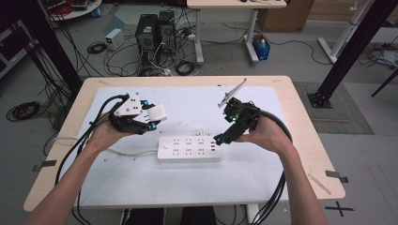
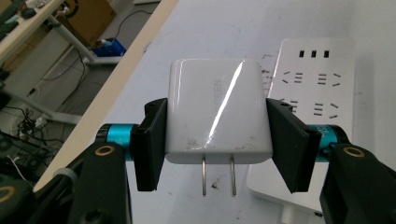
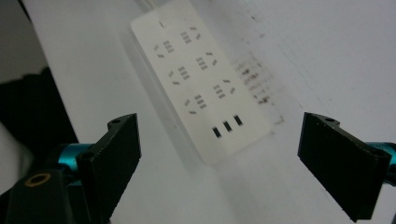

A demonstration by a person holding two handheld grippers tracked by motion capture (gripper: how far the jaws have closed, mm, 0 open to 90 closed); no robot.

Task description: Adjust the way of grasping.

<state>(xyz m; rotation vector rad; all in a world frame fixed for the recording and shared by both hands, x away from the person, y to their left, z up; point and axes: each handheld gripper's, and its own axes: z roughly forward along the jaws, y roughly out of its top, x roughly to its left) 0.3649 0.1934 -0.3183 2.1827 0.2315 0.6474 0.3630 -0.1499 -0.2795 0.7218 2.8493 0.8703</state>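
A: Left gripper [image 2: 215,140] status?
B: Pads clamp white charger [image 2: 217,114] on both sides — prongs exposed, held above the table [image 1: 281,126], up-left of power strip [image 1: 189,149].
A: Right gripper [image 3: 219,154]?
B: Jaws spread wide, nothing between — hovers over strip's USB end, approx. at its right edge.

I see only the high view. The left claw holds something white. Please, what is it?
Observer: A charger, clamped on both sides by the left claw.
Operator: Where do its prongs point?
Observer: Two metal prongs stick out toward that claw's camera, away from the power strip beyond.
Operator: Is the right claw holding anything?
Observer: No. The right claw is open, with nothing between its pads, above the strip's end with three small ports.
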